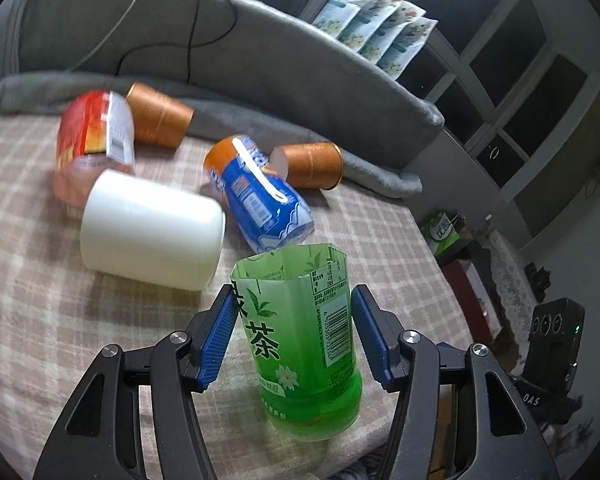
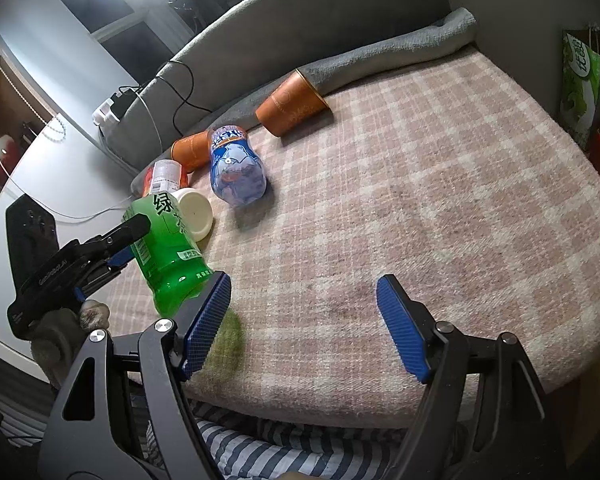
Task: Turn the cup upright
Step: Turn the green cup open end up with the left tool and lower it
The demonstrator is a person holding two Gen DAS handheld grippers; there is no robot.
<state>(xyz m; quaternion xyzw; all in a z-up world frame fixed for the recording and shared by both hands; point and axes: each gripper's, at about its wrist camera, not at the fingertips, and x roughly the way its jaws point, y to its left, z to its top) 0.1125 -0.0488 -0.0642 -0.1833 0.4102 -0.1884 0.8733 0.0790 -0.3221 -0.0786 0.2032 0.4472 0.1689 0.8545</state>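
Observation:
A green cut-bottle cup (image 1: pixel 300 340) stands upright, mouth up, near the front edge of the plaid blanket (image 1: pixel 28 280). My left gripper (image 1: pixel 294 296) straddles it, open: the left pad is at its wall and a narrow gap shows at the right pad. In the right wrist view the green cup (image 2: pixel 168 256) sits at the left, with the left gripper (image 2: pixel 130 240) around it. My right gripper (image 2: pixel 304 280) hangs open over bare blanket to the cup's right, holding nothing.
Lying on their sides behind it are a white cup (image 1: pixel 152 232), a blue-and-orange cup (image 1: pixel 260 196), a red cup (image 1: pixel 92 136) and two orange paper cups (image 1: pixel 160 120) (image 1: pixel 312 164). A grey cushion roll (image 1: pixel 260 60) borders the far side. The blanket's edge (image 2: pixel 340 412) drops off close in front.

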